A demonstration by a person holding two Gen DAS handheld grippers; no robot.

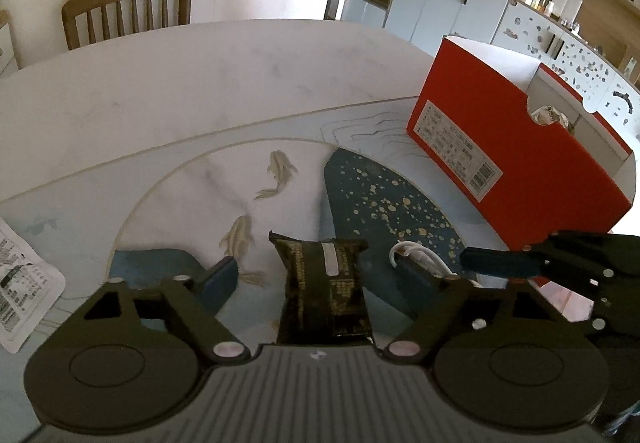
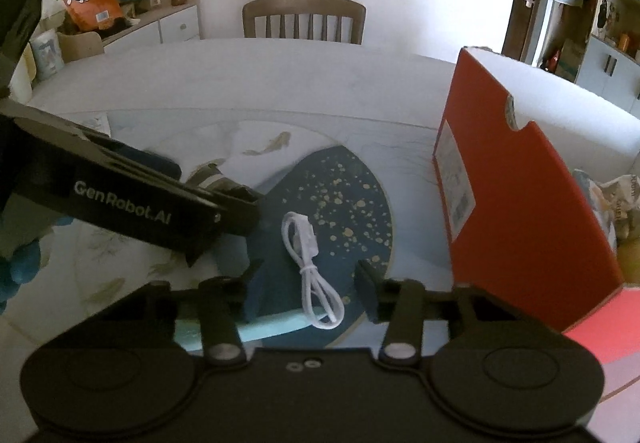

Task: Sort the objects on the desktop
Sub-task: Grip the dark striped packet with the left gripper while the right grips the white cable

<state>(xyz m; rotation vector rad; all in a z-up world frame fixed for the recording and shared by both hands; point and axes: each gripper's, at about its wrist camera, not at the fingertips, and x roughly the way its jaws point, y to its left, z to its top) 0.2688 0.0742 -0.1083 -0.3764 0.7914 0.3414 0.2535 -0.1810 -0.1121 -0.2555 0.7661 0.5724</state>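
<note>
Dark packet (image 1: 324, 291) right up close, sitting dead centre between the left gripper (image 1: 324, 279) jaws, which are spread wide and not touching it yet. Looks like a foil snack pack, flat on the mat (image 1: 192, 187). White cable (image 2: 310, 263) lying looped between the right gripper (image 2: 310, 283) jaws, also wide open, nothing pinched. Red box (image 1: 516, 163) off to the right of both sets of jaws, open top, paper already inside, so probably the drop spot.

Risks from here, just guessing: closing on that slick packet too near its edge and having it squirt out. Thin cable slipping under the pads or getting caught by one loop and dangling. Both grippers crowded close together, so bumping each other on the way to the box seems likely too.
</note>
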